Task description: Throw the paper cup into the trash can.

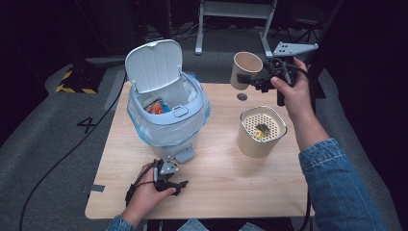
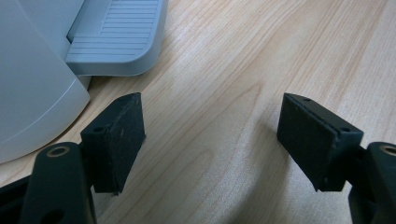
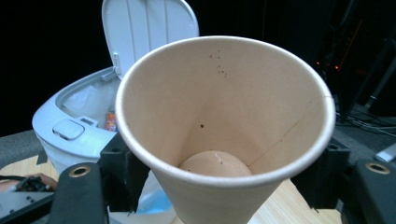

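A tan paper cup (image 1: 245, 67) hangs tilted above the table's far right edge, with my right gripper (image 1: 251, 82) shut on its sides. In the right gripper view the cup (image 3: 224, 116) is empty apart from a few dark specks, and the right gripper (image 3: 224, 179) clamps it from both sides. A grey pedal bin (image 1: 166, 120) stands at the table's left with its lid (image 1: 154, 65) up and colourful waste inside. My left gripper (image 1: 178, 186) rests open on the wood just in front of the bin's pedal (image 1: 184, 155). Nothing sits between the left gripper (image 2: 210, 135) jaws.
A beige round container (image 1: 250, 142) with a perforated strainer insert holding a bit of residue (image 1: 262, 131) stands right of centre. A small dark disc (image 1: 242, 96) lies on the wooden table (image 1: 216, 187) behind it. The pedal (image 2: 116, 42) is close to the left gripper.
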{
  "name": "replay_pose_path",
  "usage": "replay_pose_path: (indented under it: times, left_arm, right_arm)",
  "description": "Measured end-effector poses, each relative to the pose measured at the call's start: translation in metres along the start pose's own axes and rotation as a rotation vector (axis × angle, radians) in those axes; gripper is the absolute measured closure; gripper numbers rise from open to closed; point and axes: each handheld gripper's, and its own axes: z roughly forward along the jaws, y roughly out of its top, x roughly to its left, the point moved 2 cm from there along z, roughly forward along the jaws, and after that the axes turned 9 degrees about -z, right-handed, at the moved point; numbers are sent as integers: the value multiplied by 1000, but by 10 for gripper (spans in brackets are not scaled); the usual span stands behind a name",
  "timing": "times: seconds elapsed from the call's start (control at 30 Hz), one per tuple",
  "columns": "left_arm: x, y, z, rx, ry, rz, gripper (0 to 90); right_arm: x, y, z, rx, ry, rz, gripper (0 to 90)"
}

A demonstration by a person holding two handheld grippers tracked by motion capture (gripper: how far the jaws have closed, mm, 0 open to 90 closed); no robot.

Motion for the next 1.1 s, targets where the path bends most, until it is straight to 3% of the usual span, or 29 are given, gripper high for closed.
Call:
replay_pose_path:
  times: [0.17,0.27,0.47,1.0,1.1]
  left_arm:
    - [0,0,0,-1,-1,-1,238]
    - [0,0,0,0,-2,-1,238]
    - [1,0,0,0,-6,-1,236]
    - [1,0,0,3,-9,0,233]
    - [0,0,0,3,-7,-1,233]
  right_arm:
    - [6,5,17,-95,31,39,297]
    - [12,7,30,-90,40,24,297]
    - [22,16,54,-135,45,13,293]
    - [48,33,112,-116,100,8,293]
    - [52,33,122,-90,109,-6,293]
